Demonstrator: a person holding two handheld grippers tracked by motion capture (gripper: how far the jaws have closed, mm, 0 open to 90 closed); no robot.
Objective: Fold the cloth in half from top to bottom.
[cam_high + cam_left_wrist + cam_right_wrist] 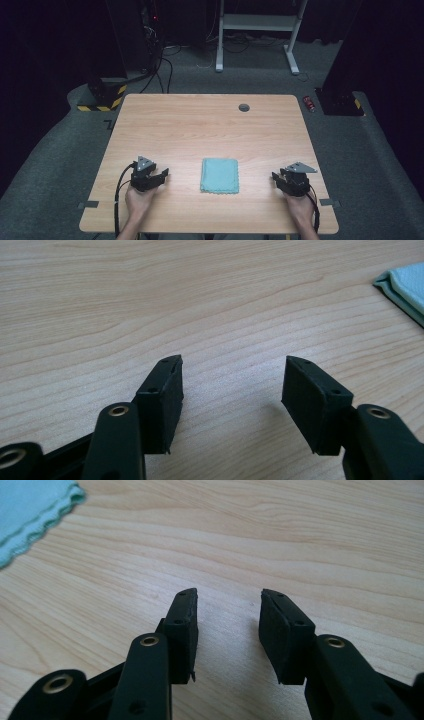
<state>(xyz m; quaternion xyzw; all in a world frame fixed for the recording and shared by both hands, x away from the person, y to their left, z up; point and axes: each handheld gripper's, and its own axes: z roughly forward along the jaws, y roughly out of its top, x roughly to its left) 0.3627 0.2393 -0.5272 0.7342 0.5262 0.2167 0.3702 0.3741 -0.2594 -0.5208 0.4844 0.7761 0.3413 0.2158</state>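
Jaws of left gripper [232,360] and right gripper [228,592] spread apart over bare table [200,125], nothing between them.

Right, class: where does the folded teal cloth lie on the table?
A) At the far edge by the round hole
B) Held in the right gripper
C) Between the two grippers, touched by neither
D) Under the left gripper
C: the folded teal cloth lies flat between the left gripper and the right gripper, clear of both.

A folded cloth [220,175] is laid on the table [200,125] between the left gripper [159,178] and the right gripper [280,179], apart from both, with bare tabletop ahead of each.
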